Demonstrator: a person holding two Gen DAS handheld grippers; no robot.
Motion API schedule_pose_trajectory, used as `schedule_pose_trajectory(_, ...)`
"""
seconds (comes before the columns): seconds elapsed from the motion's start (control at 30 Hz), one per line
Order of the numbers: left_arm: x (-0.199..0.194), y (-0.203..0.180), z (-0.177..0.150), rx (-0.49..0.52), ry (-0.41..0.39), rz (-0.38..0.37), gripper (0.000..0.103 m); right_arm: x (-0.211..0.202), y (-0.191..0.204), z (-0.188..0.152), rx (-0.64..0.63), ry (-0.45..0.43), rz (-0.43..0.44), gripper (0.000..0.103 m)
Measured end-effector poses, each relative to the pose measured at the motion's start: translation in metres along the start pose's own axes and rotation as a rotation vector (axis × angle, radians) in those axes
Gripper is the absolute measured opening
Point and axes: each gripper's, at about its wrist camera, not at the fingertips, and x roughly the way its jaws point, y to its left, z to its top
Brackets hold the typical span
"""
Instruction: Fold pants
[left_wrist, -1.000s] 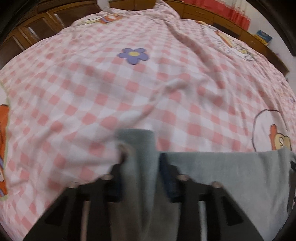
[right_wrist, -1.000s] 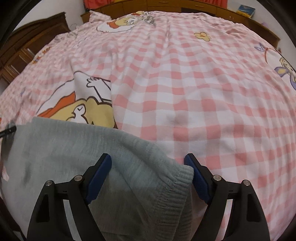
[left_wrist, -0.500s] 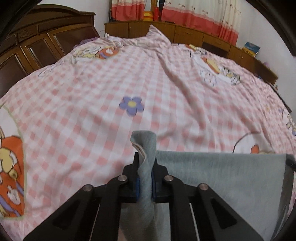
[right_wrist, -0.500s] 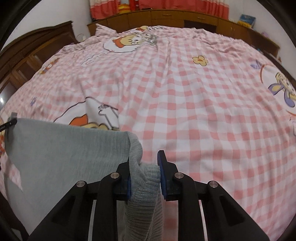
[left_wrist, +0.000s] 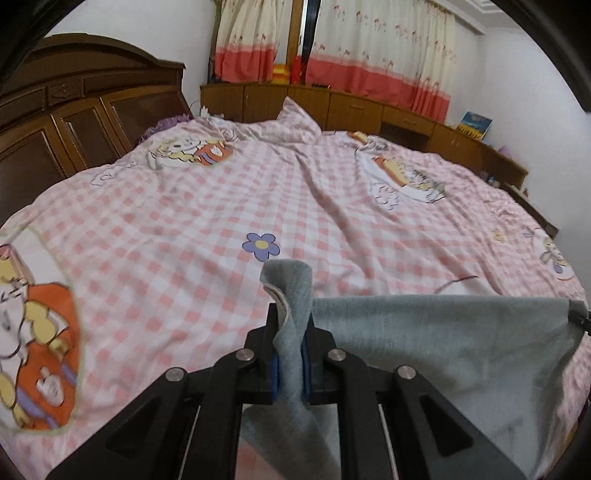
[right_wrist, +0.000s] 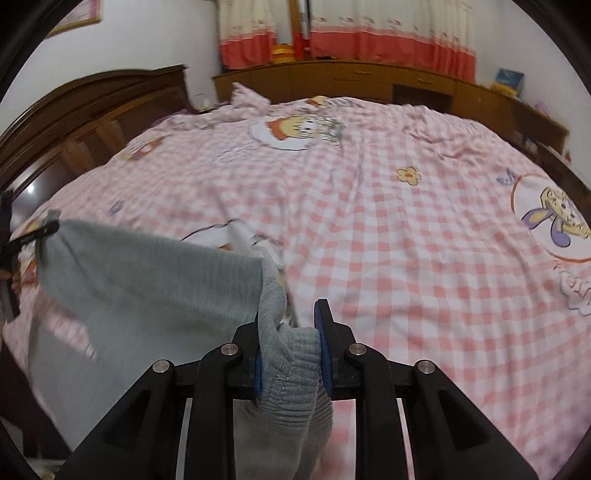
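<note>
Two cameras look along two handheld grippers over a bed with a pink checked sheet (left_wrist: 192, 229).

Both grippers are clenched on grey pants (left_wrist: 436, 343). A second ago the left gripper (left_wrist: 290, 354) was closing around a bunched corner of the cloth and the right gripper (right_wrist: 291, 354) stood wide apart over a ribbed edge lying on the sheet. Half a second ago both had pinched shut on the cloth, low over the bed. Now each camera sits higher and takes in more of the room: curtains (left_wrist: 369, 48), a wooden cabinet (left_wrist: 369, 107) along the far wall, and a dark headboard (left_wrist: 85, 107) on the left. The pants are lifted off the sheet and hang stretched between the two grippers, their top edge nearly straight.

The left view shows a narrow tongue of grey cloth standing up between the blue pads (left_wrist: 275, 373), with a pale lining along its left edge. To the right, the cloth runs as a wide band to the frame's edge, where the tip of the other gripper is just visible. A purple flower print (left_wrist: 261, 245) lies on the sheet just beyond the pinched corner.

The right view shows what the left does not: the ribbed knit band of the pants (right_wrist: 291, 365), bunched thickly between the pads (right_wrist: 321, 332). The cloth slopes away to the left, up to the left gripper (right_wrist: 29, 236) at the frame's edge. A yellow flower print (right_wrist: 409, 175) sits farther out on the sheet.
</note>
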Motion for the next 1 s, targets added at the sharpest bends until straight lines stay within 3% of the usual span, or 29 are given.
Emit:
schedule_pose_trajectory(0.27, -0.085, 0.01, -0.068, 0.032, -0.07, -0.057, 0.009, -0.063, 0.039, -0.057, -0.164, 0.025, 0.013, 0.023)
schedule_pose_trajectory(0.43, -0.106, 0.021, -0.134, 0.011, -0.02, -0.08, 0.009, -0.065, 0.055, -0.105, -0.233, 0.101, 0.011, 0.023)
schedule_pose_trajectory(0.6, -0.106, 0.024, -0.189, 0.014, 0.056, -0.055, 0.011, -0.054, 0.07, -0.153, -0.294, 0.167, -0.024, 0.023)
schedule_pose_trajectory(0.77, -0.113, 0.026, -0.216, -0.029, 0.077, -0.005, 0.025, -0.046, 0.068, -0.181, -0.241, 0.229, -0.062, 0.029)
schedule_pose_trajectory(0.83, -0.118, 0.027, -0.221, -0.053, 0.072, 0.005, 0.036, -0.049, 0.064, -0.19, -0.194, 0.233, -0.055, 0.032)
schedule_pose_trajectory(1.0, -0.138, 0.023, -0.23, -0.082, 0.067, 0.027, 0.048, -0.062, 0.049, -0.206, -0.076, 0.235, -0.036, 0.042)
